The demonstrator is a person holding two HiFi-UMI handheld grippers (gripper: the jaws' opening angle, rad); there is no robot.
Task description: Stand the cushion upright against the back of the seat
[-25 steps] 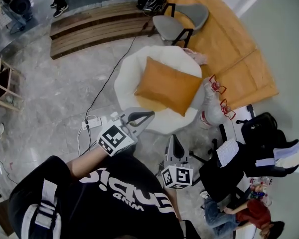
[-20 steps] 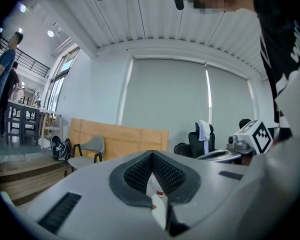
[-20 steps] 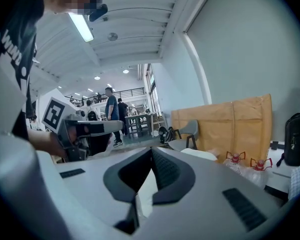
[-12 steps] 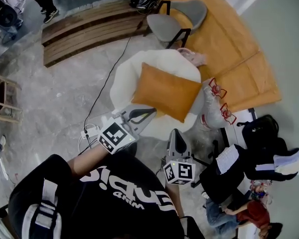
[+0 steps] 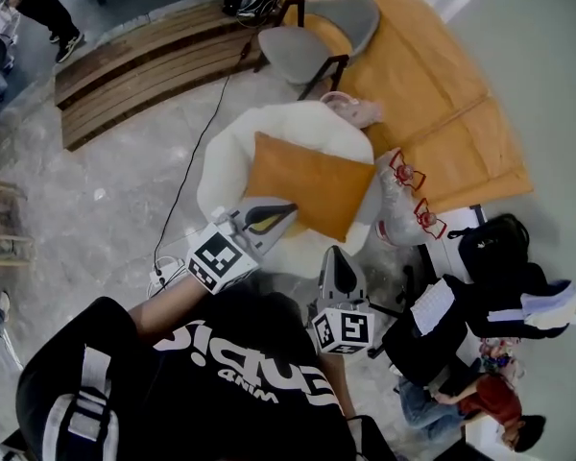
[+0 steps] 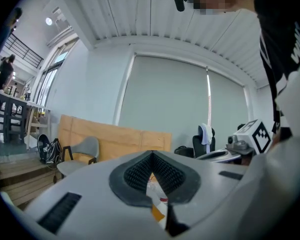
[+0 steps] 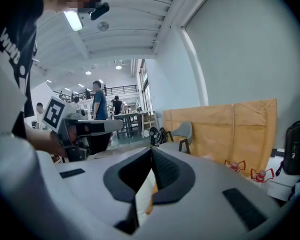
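Note:
An orange cushion lies across a white padded seat on the floor. My left gripper is shut and empty, and in the head view its tip sits over the cushion's near left edge; contact cannot be told. Short of the seat's near rim, my right gripper is also shut with nothing in it. In the left gripper view the jaws meet, and a sliver of the cushion shows below them. The right gripper view shows its jaws closed, with the left gripper to the side.
A grey chair and brown cardboard sheets stand beyond the seat. A wooden step lies far left. A black cable runs to a power strip. Right of the seat lie a grey bag and black backpacks.
Both grippers have moved toward the seat, still shut. The left tip now reaches the cushion's near edge in the head view; the right one has come closer to the seat's rim.

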